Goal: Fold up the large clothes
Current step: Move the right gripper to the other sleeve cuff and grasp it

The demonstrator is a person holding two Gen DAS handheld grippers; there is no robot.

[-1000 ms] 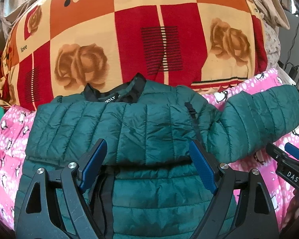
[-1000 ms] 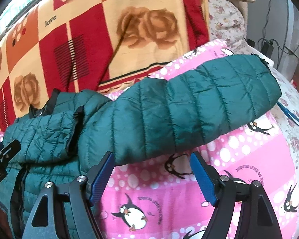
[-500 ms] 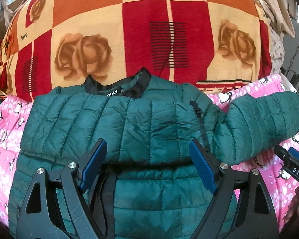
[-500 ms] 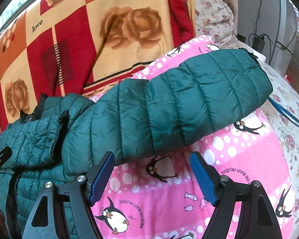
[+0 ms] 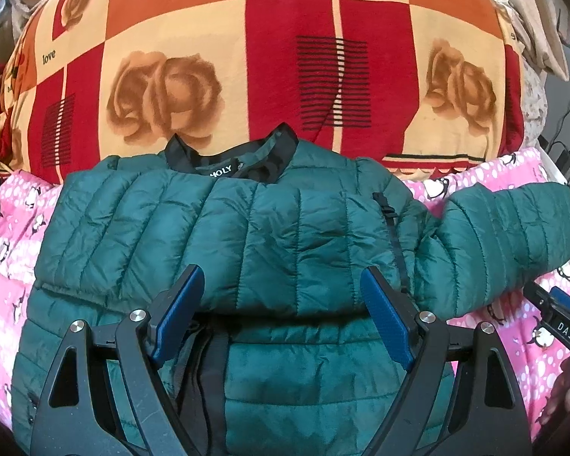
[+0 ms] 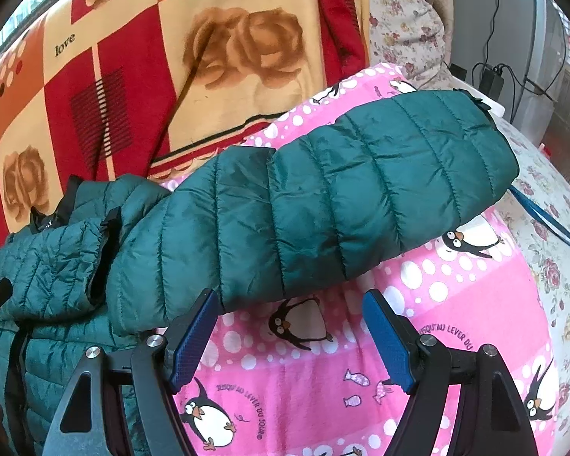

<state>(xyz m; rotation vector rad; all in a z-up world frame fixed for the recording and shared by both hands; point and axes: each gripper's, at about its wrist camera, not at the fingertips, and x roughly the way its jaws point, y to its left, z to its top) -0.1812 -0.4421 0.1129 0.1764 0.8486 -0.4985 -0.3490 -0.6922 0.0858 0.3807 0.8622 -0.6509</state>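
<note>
- In your left wrist view, the pink sheet [image 5: 7,235] with penguins shows at the left edge and again at the lower right.
- The green jacket [image 5: 285,228] fills the middle of that frame, lying on the sheet; its black collar [image 5: 231,159] is at upper centre, against the rose blanket [image 5: 285,57] that fills the top.
- One sleeve is folded across the chest from the left; the other sleeve [image 5: 513,243] stretches out to the right edge.
- Your left gripper [image 5: 281,307] sits at the bottom centre, over the jacket's middle; its blue pads [image 5: 178,311] stand well apart with nothing pinched between them.
- At the lower right edge, part of your right gripper [image 5: 558,315] peeks in just below the sleeve.
- In your right wrist view, the jacket body is at the left, and the sleeve [image 6: 323,197] runs from there up to the upper right across the pink sheet [image 6: 456,304].
- Your right gripper [image 6: 288,326] is at the bottom centre, jaws apart and empty, with bare sheet between them; the left pad [image 6: 193,334] is just at the sleeve's lower edge, and you cannot tell whether it touches.
- A floral cloth [image 6: 551,228] lies at the right edge.
</note>
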